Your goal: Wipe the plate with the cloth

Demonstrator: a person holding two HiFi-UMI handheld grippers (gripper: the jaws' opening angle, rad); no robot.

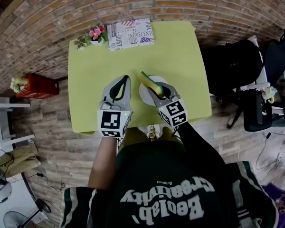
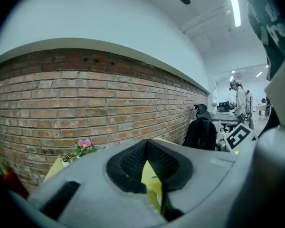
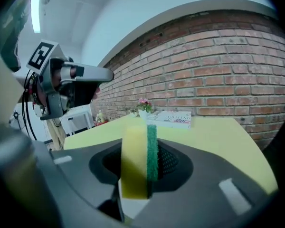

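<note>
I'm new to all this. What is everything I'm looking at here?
table: one, yellow-green, centre
plate: one, white, on table, below sponge
sponge: one, yellow and green, held over plate
flower pot: one, pink blooms, table's far left corner
magazine: one, printed white, far edge beside flower pot
box: one, red, floor left of table
backpack: one, black, right of table
left hand-held gripper: one, grey, shut, empty, over table
right hand-held gripper: one, grey, shut on sponge

The book [image 1: 131, 33] lying at the far edge of the bench [image 1: 95, 89] carries large print that seems to read "INOVECENTO", with "JUST" running along its left side, while the person's dark shirt [image 1: 167, 199] shows, upside down, white lettering "Beolab Creativity" and a smaller "Original".
</note>
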